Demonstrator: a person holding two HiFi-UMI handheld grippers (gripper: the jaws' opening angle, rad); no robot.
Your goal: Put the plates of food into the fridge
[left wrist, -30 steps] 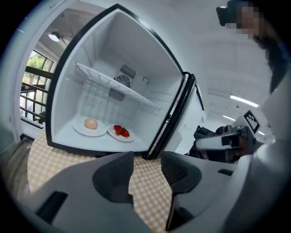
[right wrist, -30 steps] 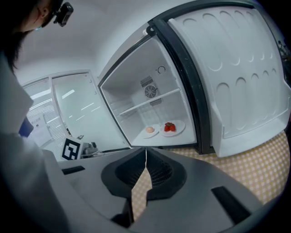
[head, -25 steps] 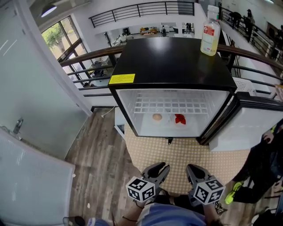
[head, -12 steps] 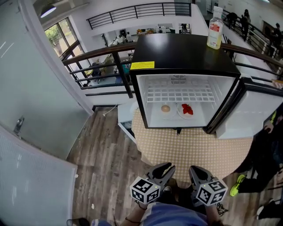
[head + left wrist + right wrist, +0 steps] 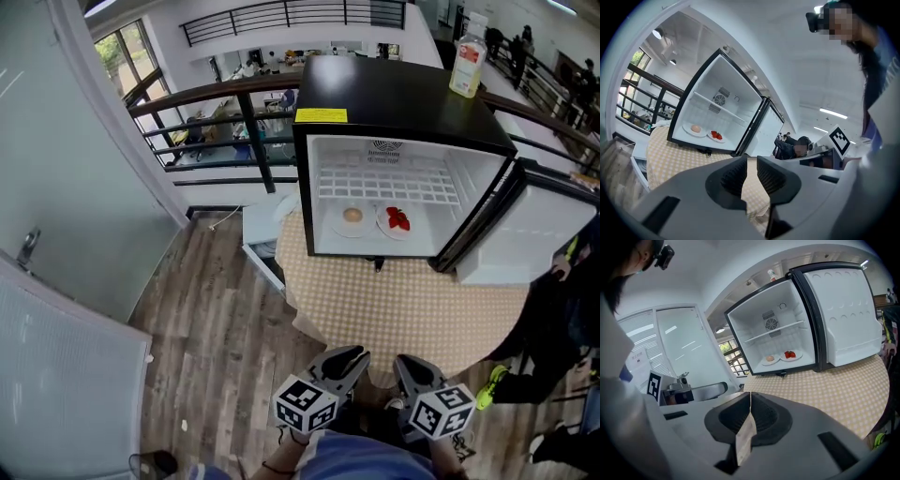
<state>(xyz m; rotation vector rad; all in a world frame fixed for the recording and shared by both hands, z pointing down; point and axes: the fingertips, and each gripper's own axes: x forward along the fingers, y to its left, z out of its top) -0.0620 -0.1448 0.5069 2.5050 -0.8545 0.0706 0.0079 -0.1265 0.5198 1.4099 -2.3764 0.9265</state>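
Observation:
A black mini fridge (image 5: 394, 94) stands open on a table with a checked cloth (image 5: 403, 309). On its floor lie two white plates: one with a pale bun (image 5: 352, 217), one with red strawberries (image 5: 398, 220). Both grippers hang low at the near edge of the table, well short of the fridge. My left gripper (image 5: 342, 361) holds nothing; its jaws have just been closing, and a narrow gap remains between its pads (image 5: 733, 173). My right gripper (image 5: 412, 368) is shut and empty, its tips touching (image 5: 750, 397). Both gripper views show the plates (image 5: 695, 129) (image 5: 790, 355) far ahead.
The fridge door (image 5: 534, 234) swings out to the right. A clear bottle (image 5: 467, 67) stands on the fridge top. A dark railing (image 5: 216, 94) runs behind the table. A person in dark clothes (image 5: 562, 309) sits at the right. Wooden floor (image 5: 216, 319) lies left.
Both grippers have drawn back from the fridge, which now looks smaller and farther off. More of the table and floor shows. The plates inside have not moved.

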